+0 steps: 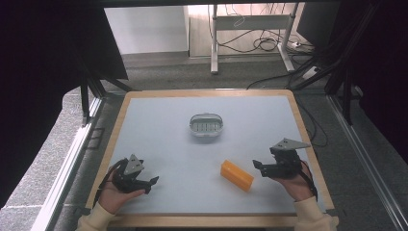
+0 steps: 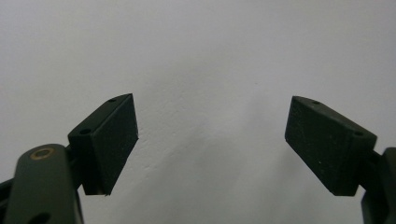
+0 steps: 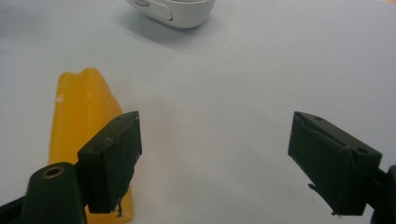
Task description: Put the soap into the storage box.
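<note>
While both tools [image 1: 150, 185] [image 1: 257, 166] gape empty, orange block [image 1: 236, 175] lies diagonally, near right tool.

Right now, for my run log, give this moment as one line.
left gripper: open, empty | right gripper: open, beside orange block | white dish: mid-table

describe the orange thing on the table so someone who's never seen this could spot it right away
Start from the pale blue table top with the wooden rim and look at its near right part, just left of the right gripper. There the orange block lies flat and at a slant. It is long and bright orange, unlike the rounded white dish farther back at mid-table.
</note>
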Demonstrator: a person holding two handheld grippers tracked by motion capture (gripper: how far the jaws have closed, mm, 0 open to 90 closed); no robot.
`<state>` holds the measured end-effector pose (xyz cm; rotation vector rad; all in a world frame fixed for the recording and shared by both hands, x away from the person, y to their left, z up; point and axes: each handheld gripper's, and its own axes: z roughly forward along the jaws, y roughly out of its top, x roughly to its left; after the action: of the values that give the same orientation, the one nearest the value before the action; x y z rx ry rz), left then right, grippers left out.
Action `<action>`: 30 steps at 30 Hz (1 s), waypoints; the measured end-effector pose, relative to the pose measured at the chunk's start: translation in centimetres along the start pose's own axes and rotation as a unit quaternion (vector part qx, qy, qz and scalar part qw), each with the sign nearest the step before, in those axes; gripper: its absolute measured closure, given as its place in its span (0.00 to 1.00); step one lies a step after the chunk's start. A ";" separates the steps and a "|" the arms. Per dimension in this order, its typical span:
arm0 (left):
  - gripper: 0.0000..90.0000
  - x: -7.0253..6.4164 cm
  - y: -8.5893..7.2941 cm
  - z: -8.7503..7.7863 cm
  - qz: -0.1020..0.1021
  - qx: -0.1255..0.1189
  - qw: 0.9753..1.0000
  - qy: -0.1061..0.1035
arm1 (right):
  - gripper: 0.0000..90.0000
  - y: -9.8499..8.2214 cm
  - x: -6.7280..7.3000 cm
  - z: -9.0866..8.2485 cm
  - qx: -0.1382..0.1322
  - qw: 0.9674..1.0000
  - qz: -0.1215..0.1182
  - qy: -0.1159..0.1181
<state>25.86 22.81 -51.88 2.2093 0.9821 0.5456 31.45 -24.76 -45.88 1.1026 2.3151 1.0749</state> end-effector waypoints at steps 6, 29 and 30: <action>0.19 0.0 0.0 0.2 0.000 0.001 1.000 0.000 | 0.18 0.6 0.5 -0.5 0.003 1.000 -0.011 0.012; 0.19 0.2 0.0 -0.2 -0.003 -0.002 1.000 -0.006 | 0.18 2.5 3.0 0.1 0.047 0.997 -0.045 0.046; 0.19 0.2 0.0 -0.2 -0.003 -0.002 1.000 -0.006 | 0.18 2.7 3.3 0.1 0.052 0.996 -0.052 0.049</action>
<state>25.88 22.98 -51.73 2.2024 0.9805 0.5296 30.82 -21.09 -43.91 0.9738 2.5009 1.0014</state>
